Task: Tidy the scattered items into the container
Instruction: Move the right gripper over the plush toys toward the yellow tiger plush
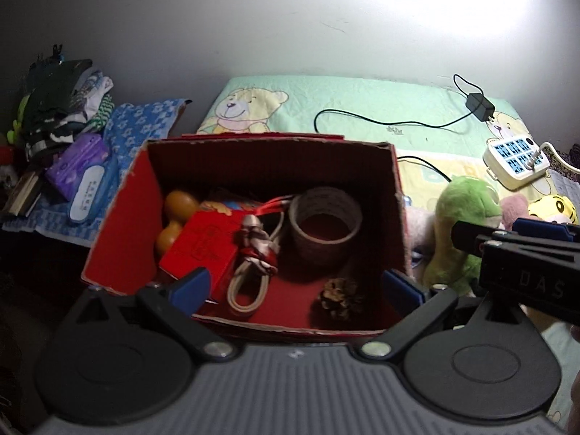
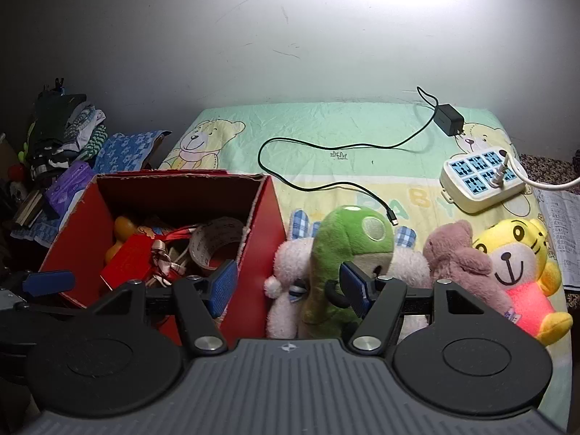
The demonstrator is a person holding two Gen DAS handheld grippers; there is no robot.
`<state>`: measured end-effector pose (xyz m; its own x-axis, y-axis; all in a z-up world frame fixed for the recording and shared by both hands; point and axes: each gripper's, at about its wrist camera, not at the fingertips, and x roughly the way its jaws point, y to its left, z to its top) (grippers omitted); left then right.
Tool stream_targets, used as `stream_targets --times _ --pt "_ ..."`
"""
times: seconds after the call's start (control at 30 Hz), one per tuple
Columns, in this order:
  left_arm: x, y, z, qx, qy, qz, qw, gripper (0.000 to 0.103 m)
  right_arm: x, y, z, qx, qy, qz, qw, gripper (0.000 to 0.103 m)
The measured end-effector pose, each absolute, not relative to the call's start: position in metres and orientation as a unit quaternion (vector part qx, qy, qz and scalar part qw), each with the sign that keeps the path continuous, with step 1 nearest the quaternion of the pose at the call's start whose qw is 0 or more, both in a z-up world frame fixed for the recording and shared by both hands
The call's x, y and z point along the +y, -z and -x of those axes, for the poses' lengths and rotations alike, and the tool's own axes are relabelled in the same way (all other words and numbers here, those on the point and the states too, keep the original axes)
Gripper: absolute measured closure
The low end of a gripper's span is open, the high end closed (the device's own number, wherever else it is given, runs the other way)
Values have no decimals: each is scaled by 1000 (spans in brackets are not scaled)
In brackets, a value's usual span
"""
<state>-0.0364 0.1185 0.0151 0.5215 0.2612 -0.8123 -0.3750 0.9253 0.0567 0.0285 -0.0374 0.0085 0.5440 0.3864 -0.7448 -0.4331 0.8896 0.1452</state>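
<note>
A red cardboard box (image 1: 123,224) stands on the bed and holds a tape roll (image 1: 326,224), a pine cone (image 1: 339,297), a red packet (image 1: 203,250), a coiled cord (image 1: 250,286) and orange gourd-shaped pieces (image 1: 179,203). My left gripper (image 1: 297,290) hovers open over the box's near edge, holding nothing. Right of the box (image 2: 264,224), a green plush (image 2: 348,239), a white plush (image 2: 290,264), a pink-brown bear (image 2: 460,257) and a yellow tiger (image 2: 518,253) lie in a row. My right gripper (image 2: 289,284) is open, its fingers spanning the box corner and the green plush.
A black charger (image 2: 449,119) with its cable (image 2: 326,185) and a white power strip (image 2: 478,177) lie on the bear-print sheet behind the toys. Folded clothes (image 2: 72,127) and purple packets (image 2: 69,185) are piled left of the box. A wall rises behind.
</note>
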Motion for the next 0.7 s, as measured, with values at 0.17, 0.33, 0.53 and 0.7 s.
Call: stream_targets --times 0.17,0.33,0.53,0.7 --pt "147 -17 42 448 -179 71 873 2 -9 -11 -20 405 -220 43 887 37" --pt "167 -13 42 452 -171 71 873 2 11 -9 -14 403 -206 45 890 37" --pt "168 -13 37 452 -157 65 876 2 14 -9 -13 400 -191 43 895 37" --pt "149 -16 28 449 -135 52 882 2 -4 -8 -18 401 -173 35 899 37"
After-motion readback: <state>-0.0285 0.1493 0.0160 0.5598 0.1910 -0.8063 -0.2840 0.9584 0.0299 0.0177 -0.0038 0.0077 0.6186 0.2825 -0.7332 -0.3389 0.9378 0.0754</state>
